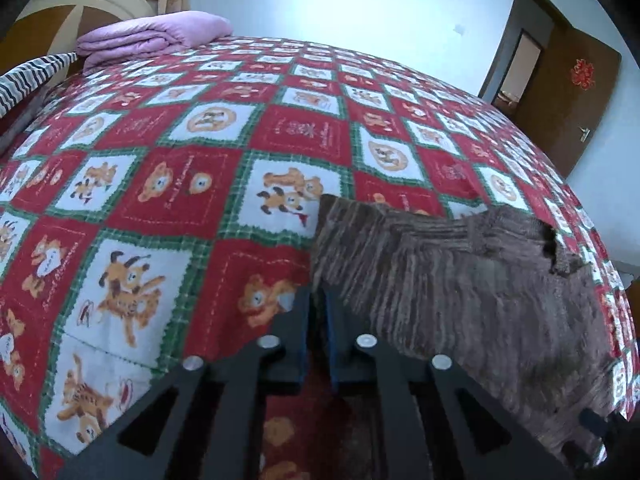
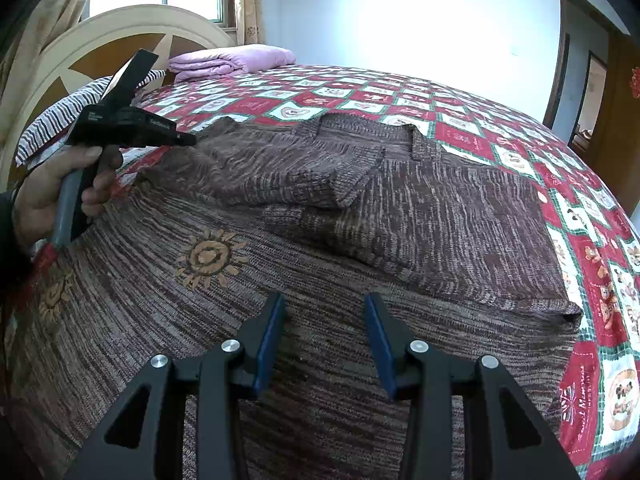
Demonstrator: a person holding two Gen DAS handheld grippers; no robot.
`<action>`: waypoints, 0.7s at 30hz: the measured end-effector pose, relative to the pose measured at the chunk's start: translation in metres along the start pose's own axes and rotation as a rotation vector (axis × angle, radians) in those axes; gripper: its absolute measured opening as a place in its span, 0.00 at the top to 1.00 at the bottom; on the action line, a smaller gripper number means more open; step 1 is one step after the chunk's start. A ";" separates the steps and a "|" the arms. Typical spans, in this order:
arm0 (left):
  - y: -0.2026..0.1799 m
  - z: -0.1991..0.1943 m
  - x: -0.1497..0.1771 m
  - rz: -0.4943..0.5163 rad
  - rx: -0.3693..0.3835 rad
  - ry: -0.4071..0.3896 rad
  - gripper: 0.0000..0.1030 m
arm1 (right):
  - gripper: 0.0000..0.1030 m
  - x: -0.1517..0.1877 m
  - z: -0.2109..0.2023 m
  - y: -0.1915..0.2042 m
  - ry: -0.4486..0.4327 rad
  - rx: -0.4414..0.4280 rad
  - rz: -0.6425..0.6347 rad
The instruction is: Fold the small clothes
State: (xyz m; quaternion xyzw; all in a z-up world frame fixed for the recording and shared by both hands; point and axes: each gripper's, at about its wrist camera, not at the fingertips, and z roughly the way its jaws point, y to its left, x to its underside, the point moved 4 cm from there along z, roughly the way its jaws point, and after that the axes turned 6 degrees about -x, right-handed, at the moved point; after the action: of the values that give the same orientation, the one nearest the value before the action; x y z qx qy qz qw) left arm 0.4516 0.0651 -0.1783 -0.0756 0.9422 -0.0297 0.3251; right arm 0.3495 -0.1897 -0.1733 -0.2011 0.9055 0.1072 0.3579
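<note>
A brown striped knit sweater (image 2: pixel 420 216) with orange sun motifs lies spread on the bed, one sleeve folded across its body. My left gripper (image 1: pixel 318 296) is shut on the sweater's left edge (image 1: pixel 460 288) and holds it a little off the quilt. It also shows in the right wrist view (image 2: pixel 188 139) at the sweater's far left, held by a hand. My right gripper (image 2: pixel 325 304) is open and empty, hovering just above the near part of the sweater.
The bed has a red, white and green bear-print quilt (image 1: pixel 160 184). A folded purple blanket (image 1: pixel 156 36) and a striped pillow (image 2: pixel 52 124) lie by the headboard (image 2: pixel 120 36). A brown door (image 1: pixel 568 92) stands at the right.
</note>
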 end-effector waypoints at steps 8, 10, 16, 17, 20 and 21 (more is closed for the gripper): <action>-0.006 -0.013 0.033 0.091 -0.111 0.007 0.54 | 0.58 0.000 0.000 0.000 0.000 0.001 -0.002; 0.000 -0.018 0.036 0.081 -0.157 0.005 0.54 | 0.58 0.000 0.000 0.000 0.000 0.001 -0.001; 0.014 -0.035 0.046 0.064 -0.215 -0.022 0.52 | 0.57 0.000 0.000 -0.001 -0.002 0.006 0.001; 0.014 -0.039 0.047 0.072 -0.229 -0.026 0.51 | 0.57 0.000 -0.001 -0.001 -0.003 0.007 0.002; 0.010 -0.048 0.056 0.109 -0.208 -0.022 0.46 | 0.56 0.000 -0.004 -0.007 0.011 -0.027 0.042; 0.010 -0.051 0.057 0.119 -0.223 -0.043 0.41 | 0.56 0.000 -0.008 -0.014 0.016 -0.040 0.094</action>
State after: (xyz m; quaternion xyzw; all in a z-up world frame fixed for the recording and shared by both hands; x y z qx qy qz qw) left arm 0.3744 0.0663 -0.1738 -0.0560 0.9353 0.0963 0.3358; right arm 0.3508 -0.2055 -0.1687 -0.1664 0.9144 0.1405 0.3413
